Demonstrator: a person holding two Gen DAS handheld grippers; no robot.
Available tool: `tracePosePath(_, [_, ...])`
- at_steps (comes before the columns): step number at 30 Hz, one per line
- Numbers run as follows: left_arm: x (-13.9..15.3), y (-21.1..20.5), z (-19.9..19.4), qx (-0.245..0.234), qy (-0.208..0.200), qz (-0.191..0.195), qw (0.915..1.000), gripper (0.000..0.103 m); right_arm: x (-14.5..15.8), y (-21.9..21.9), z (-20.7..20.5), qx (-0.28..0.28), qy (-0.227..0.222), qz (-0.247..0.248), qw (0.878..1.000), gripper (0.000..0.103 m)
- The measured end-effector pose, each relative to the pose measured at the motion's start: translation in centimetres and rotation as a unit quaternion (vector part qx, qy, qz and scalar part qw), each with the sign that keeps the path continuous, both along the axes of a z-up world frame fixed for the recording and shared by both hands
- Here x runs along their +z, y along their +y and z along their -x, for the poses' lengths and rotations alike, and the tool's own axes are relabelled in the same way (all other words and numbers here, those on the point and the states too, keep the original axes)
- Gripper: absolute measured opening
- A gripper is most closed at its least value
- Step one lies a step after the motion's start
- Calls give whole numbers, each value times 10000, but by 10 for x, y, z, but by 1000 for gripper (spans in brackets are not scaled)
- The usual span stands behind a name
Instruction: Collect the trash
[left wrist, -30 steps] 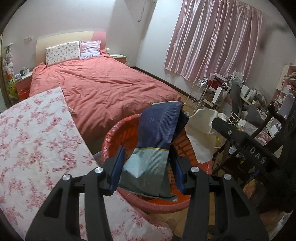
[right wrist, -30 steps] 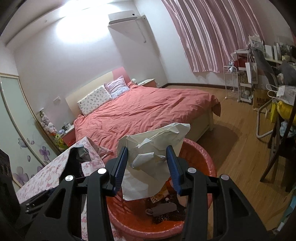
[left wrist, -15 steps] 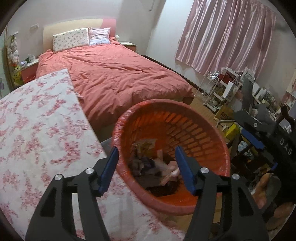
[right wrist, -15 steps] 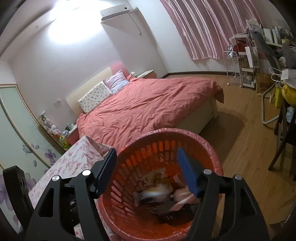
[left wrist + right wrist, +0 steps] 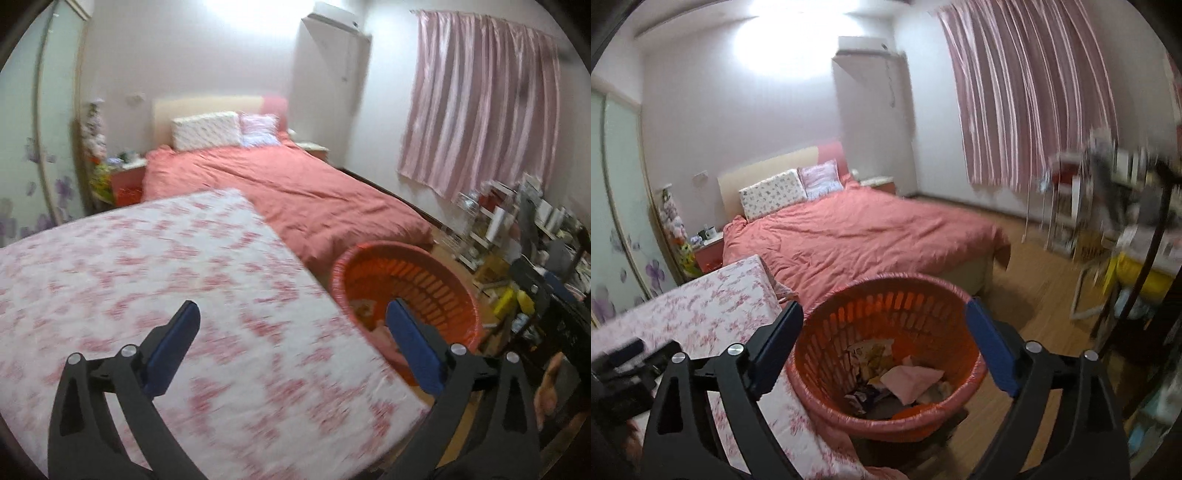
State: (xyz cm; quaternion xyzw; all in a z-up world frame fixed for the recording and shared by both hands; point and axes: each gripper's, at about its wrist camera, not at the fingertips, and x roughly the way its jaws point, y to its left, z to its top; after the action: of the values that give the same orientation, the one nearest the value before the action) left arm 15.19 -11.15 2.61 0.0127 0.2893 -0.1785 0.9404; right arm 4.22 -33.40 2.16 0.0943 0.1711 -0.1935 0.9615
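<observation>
A red plastic basket stands at the corner of the floral-cloth table and holds several pieces of trash: wrappers, paper, a dark bag. My right gripper is open and empty right above the basket. My left gripper is open and empty over the table, with the basket to its right. The left gripper's body shows at the lower left of the right wrist view.
A bed with a red duvet lies beyond the table and basket. Pink curtains hang at the right. A cluttered rack and chair stand on the wooden floor to the right.
Both grippers opened and dropped their loads, the dark blue bag and the white paper, into the basket. The left gripper then swung left over the table; the right one drew back a little.
</observation>
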Motion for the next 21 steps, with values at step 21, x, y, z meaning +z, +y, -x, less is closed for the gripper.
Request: tracePosePath(21, [15, 100, 139, 1404, -762, -270, 9868, 99, 5, 76, 69, 357, 113, 205, 9991, 94])
